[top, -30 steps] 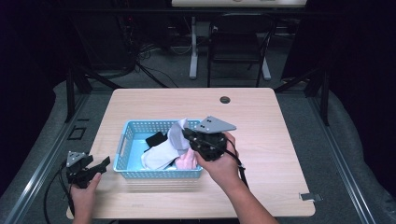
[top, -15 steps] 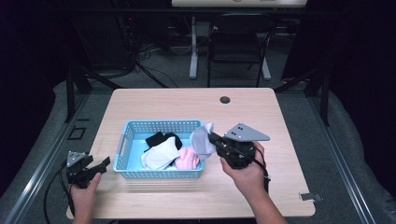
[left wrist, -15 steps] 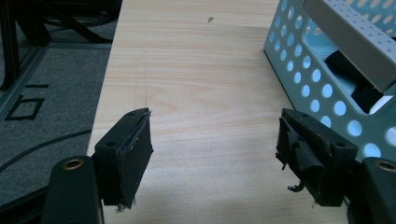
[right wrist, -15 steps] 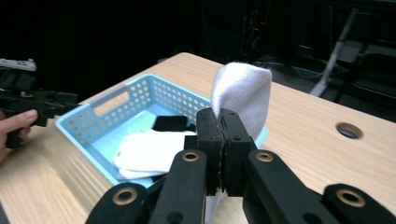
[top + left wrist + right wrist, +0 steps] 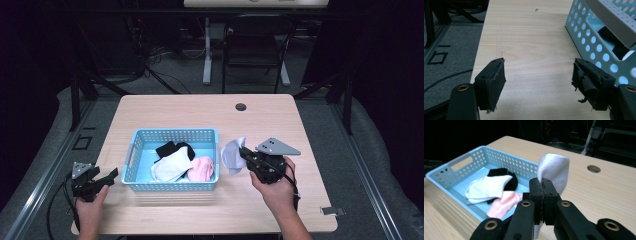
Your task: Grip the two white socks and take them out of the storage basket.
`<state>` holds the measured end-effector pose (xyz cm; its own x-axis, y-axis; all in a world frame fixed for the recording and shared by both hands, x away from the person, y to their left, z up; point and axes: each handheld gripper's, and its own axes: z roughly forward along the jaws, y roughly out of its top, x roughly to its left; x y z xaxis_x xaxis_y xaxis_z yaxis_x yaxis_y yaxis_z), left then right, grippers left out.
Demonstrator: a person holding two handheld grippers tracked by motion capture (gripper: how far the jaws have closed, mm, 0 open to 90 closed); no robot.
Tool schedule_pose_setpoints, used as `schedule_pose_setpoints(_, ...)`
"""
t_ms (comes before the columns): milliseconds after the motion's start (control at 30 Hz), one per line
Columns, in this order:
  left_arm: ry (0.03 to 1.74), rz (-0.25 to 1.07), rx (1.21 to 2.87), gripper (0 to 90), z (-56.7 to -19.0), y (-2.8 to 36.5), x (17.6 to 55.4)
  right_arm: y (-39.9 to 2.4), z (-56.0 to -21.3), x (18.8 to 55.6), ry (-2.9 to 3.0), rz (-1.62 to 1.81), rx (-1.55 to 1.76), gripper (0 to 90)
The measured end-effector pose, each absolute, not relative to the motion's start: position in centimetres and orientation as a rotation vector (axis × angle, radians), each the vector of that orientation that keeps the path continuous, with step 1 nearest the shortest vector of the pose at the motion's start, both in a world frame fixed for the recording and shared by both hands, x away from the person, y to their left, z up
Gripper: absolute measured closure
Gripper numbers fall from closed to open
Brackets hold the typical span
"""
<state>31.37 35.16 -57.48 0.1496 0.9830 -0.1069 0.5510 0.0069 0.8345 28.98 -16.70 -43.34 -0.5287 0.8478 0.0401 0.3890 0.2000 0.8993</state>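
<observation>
White sock (image 5: pixel 231 154) pinched in right gripper (image 5: pixel 245 155), right of basket (image 5: pixel 172 134); soft, light, droops, best taken by a bunched fold. Left gripper (image 5: pixel 539 82) spread, empty.

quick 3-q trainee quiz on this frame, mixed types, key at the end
1. True or false: the right gripper is shut on a pale grey-white fabric sock.
2. Which sock in the light blue perforated plastic basket lies nearest that right gripper? A black B white C pink
3. Fill in: the left gripper has its jaws ___ over the light wooden table.

Key: 1 true; 2 C, the pink sock; 3 open.
</observation>
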Motion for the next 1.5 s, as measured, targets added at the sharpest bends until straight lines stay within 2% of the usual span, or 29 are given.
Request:
schedule_pose_setpoints(300, 1.499, 0.699, 1.645, 26.4, -57.5, 35.1, 31.4, -18.0, -46.9, 30.1, 2.059, 1.229, 1.243, 88.4)
schedule_pose_setpoints(800, 1.497, 0.700, 1.642, 26.4, -57.5, 35.2, 31.4, -24.1, -53.5, 32.7, 1.964, 1.059, 1.580, 88.0)
schedule_pose_setpoints(1100, 1.502, 0.696, 1.645, 26.4, -57.4, 35.2, 31.3, -24.8, -54.7, 33.4, 1.939, 1.043, 1.655, 86.5)
schedule_pose_setpoints(1167, 1.502, 0.697, 1.645, 26.4, -57.4, 35.2, 31.4, -24.8, -54.7, 33.3, 1.914, 1.049, 1.652, 73.7)
schedule_pose_setpoints(1200, 1.502, 0.697, 1.645, 26.4, -57.4, 35.2, 31.4, -24.8, -54.7, 33.3, 1.914, 1.049, 1.652, 73.7)
schedule_pose_setpoints(1233, 1.498, 0.698, 1.644, 26.4, -57.5, 35.2, 31.4, -24.8, -54.6, 33.2, 1.896, 1.057, 1.640, 68.7)
schedule_pose_setpoints(1267, 1.499, 0.701, 1.644, 26.5, -57.5, 35.1, 31.4, -24.8, -54.5, 33.1, 1.854, 1.052, 1.602, 59.5)
schedule_pose_setpoints(1333, 1.499, 0.700, 1.643, 26.4, -57.5, 35.2, 31.4, -24.6, -54.4, 33.0, 1.826, 1.052, 1.591, 53.1)
schedule_pose_setpoints(1500, 1.503, 0.695, 1.647, 26.4, -57.5, 35.2, 31.3, -24.0, -54.0, 33.1, 1.843, 1.050, 1.581, 50.2)
